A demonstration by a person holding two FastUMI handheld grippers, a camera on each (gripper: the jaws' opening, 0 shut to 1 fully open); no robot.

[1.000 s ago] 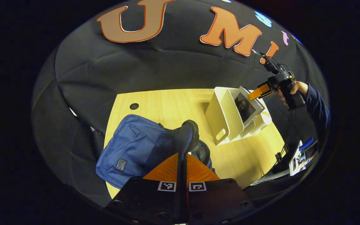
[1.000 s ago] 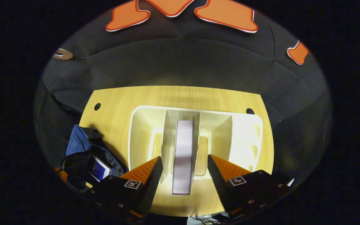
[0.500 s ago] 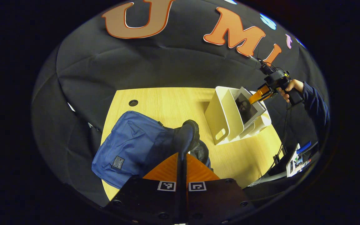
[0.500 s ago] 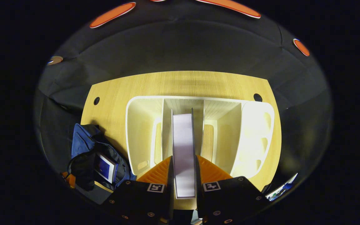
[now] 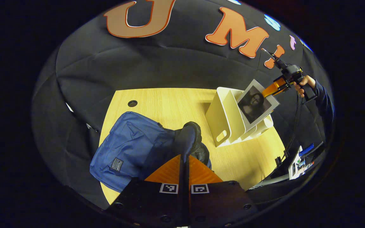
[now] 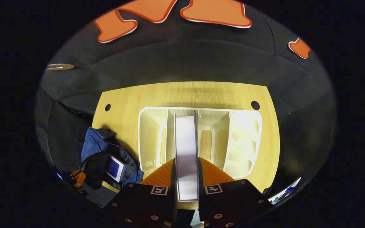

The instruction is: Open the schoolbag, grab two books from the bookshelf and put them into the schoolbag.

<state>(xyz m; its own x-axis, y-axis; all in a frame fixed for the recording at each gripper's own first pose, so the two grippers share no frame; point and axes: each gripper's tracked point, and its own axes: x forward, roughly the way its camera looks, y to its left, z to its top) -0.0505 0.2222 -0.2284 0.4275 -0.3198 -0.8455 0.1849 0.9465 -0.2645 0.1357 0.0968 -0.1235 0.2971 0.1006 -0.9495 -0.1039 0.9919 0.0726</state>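
in the left gripper view the left tongs [image 5: 185, 158] were pressed together on the dark rim of the schoolbag's [image 5: 128, 148] opening, pulling that flap up; the blue schoolbag lay on the near left part of the bench [image 5: 169, 104]. in the right gripper view the right tongs [image 6: 186, 164] were clamped on the near edge of a book [image 6: 186, 142], one finger on each cover, its pale page edge facing the camera. the book's far part was still between the dividers of the white bookshelf [image 6: 147, 133], which stood on the bench [image 6: 185, 93] beyond the tongs. to the left of the bookshelf the schoolbag [image 6: 97, 148] stood open with another book [image 6: 115, 167] inside it. farther off in the left gripper view, a hand [image 5: 303, 85] held the right tongs [image 5: 272, 90] on the upper corner of the book [image 5: 256, 104], which was tilted and raised partly above the bookshelf [image 5: 225, 118].
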